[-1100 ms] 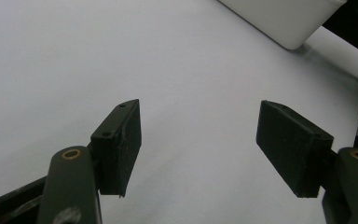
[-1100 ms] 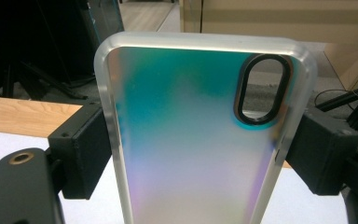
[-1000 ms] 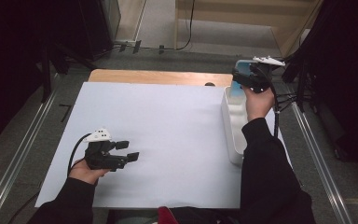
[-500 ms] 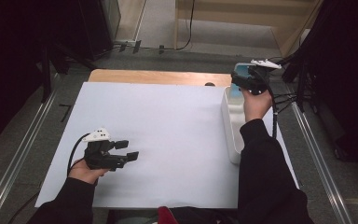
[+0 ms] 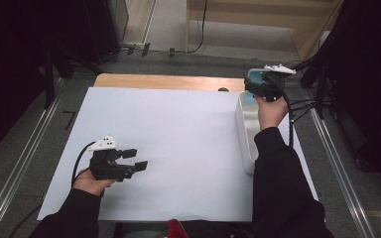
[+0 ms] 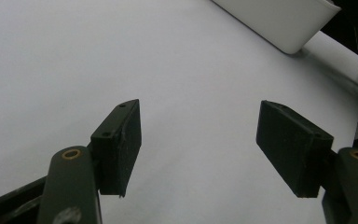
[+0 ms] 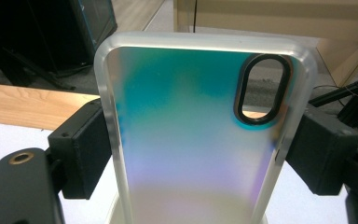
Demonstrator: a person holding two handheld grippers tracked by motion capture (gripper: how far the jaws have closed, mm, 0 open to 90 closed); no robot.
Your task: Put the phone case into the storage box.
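A phone case (image 7: 200,130) with a teal-to-violet sheen, a frosted rim and an oval camera cut-out stands upright between the jaws of my right gripper (image 7: 200,154), which is shut on its two long sides. In the high view that right gripper (image 5: 258,84) holds the phone case (image 5: 252,75) above the far end of the white bin (image 5: 244,139). My left gripper (image 5: 135,159) rests low over the white sheet (image 5: 178,134) at the near left, jaws wide apart. The left gripper (image 6: 198,140) has nothing between its black pads (image 6: 121,140).
The long white bin (image 6: 279,18) lies along the sheet's right edge. A wooden tabletop strip (image 5: 168,82) shows beyond the sheet. Metal rails (image 5: 25,158) run down both sides of the table. Cables (image 5: 302,106) trail near the right hand.
The right gripper has lifted the phone case a little higher and farther over the bin's far end. The left gripper has stayed put.
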